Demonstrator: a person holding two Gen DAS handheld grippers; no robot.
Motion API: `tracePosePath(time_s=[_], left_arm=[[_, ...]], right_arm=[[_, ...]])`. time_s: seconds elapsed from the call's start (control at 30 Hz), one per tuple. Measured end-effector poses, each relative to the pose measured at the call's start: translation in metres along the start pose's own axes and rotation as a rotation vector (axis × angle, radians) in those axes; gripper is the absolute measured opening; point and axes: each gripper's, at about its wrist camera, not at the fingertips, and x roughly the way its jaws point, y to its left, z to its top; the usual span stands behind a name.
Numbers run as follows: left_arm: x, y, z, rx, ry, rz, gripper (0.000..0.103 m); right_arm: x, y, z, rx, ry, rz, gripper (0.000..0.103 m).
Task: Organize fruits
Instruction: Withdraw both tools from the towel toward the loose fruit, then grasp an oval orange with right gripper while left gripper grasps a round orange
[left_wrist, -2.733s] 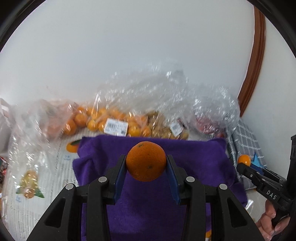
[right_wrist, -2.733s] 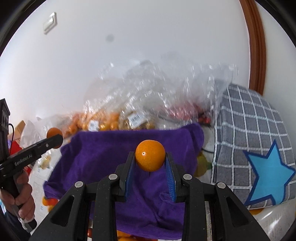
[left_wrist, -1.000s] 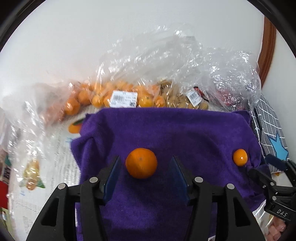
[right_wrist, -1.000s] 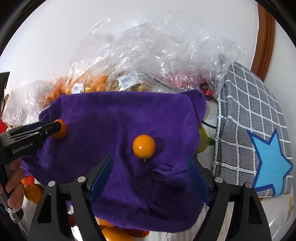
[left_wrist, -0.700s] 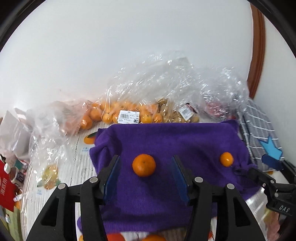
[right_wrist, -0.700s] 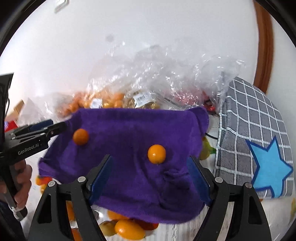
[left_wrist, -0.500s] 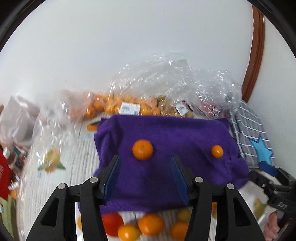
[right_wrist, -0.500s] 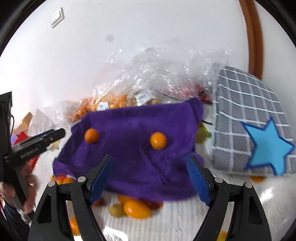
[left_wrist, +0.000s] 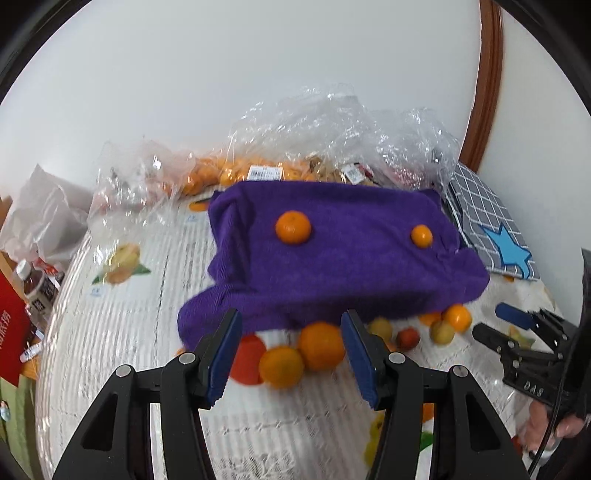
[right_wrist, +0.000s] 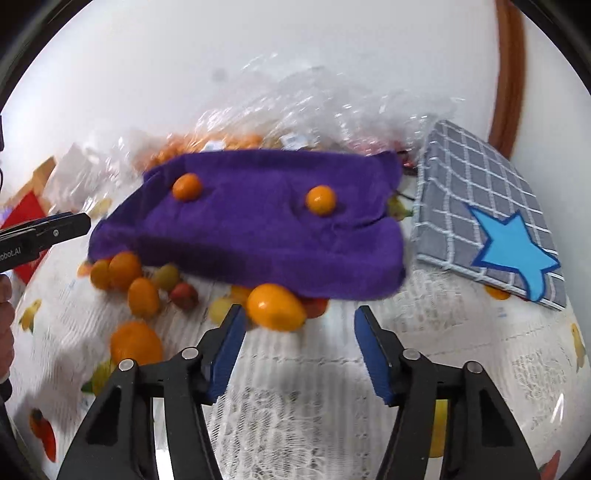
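- Both grippers are sitting farther back from the purple towel (left_wrist: 332, 258) than a second ago, so loose fruit along its near edge is now showing.
- Left gripper (left_wrist: 291, 347), low in the left wrist view, is standing spread with nothing between its blue pads (left_wrist: 223, 354).
- Right gripper (right_wrist: 299, 343), low in the right wrist view, is also gaping and empty; its jaws have just been narrowing.
- Just beyond the fingertips, an orange (left_wrist: 321, 345) and a yellow-orange fruit (right_wrist: 275, 306) are lying on the patterned tablecloth (right_wrist: 295, 387) among other small fruits.
- Farther off, mid-frame, a mandarin (left_wrist: 293, 227) and a smaller kumquat-like fruit (left_wrist: 422, 236) are resting on the towel, well apart.
- At the back, clear plastic bags of fruit (left_wrist: 332, 140) are lying against the wall.
- Right of the towel, a grey checked cushion with a blue star (right_wrist: 491, 218) is lying flat.
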Motion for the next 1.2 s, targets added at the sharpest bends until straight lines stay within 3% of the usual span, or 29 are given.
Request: tracePosePath(time_s=[0.1,0.17,0.3,0.43,0.53,0.83,0.93,0.97,1.07,1.2], left_arm=[[0.004,0.005,-0.011,-0.003,0.015,-0.024,0.053],[0.009,0.008,-0.017,-0.009,0.026,-0.031,0.053],[0.015,0.014,-0.023,-0.026,-0.001,-0.059,0.053],[0.022,0.018,-0.027,-0.051,-0.011,-0.096,0.053],[0.021,0.017,-0.028,-0.040,-0.014,-0.118,0.051],[0.034,0.010,-0.035,-0.016,0.038,-0.097,0.051],[0.032,0.017,-0.036,-0.055,0.035,-0.105,0.041],[0.032,0.020,-0.036,-0.067,0.037,-0.107,0.033],[0.032,0.030,-0.037,-0.121,0.044,-0.148,0.033],[0.032,0.031,-0.038,-0.123,0.036,-0.119,0.033]], right_arm=[[0.008,0.001,-0.001,0.010,0.008,0.026,0.058],[0.016,-0.001,0.000,0.015,0.024,0.024,0.049],[0.036,-0.004,0.002,0.031,0.072,0.043,0.041],[0.048,0.003,0.005,-0.002,0.080,0.038,0.042],[0.053,0.003,0.008,0.001,0.076,0.029,0.033],[0.035,-0.014,0.003,0.035,0.014,0.074,0.033],[0.034,-0.017,0.000,0.039,0.013,0.095,0.033],[0.034,-0.017,0.001,0.039,0.012,0.096,0.033],[0.034,-0.017,0.000,0.040,0.022,0.101,0.033],[0.037,-0.019,0.001,0.048,0.030,0.109,0.032]])
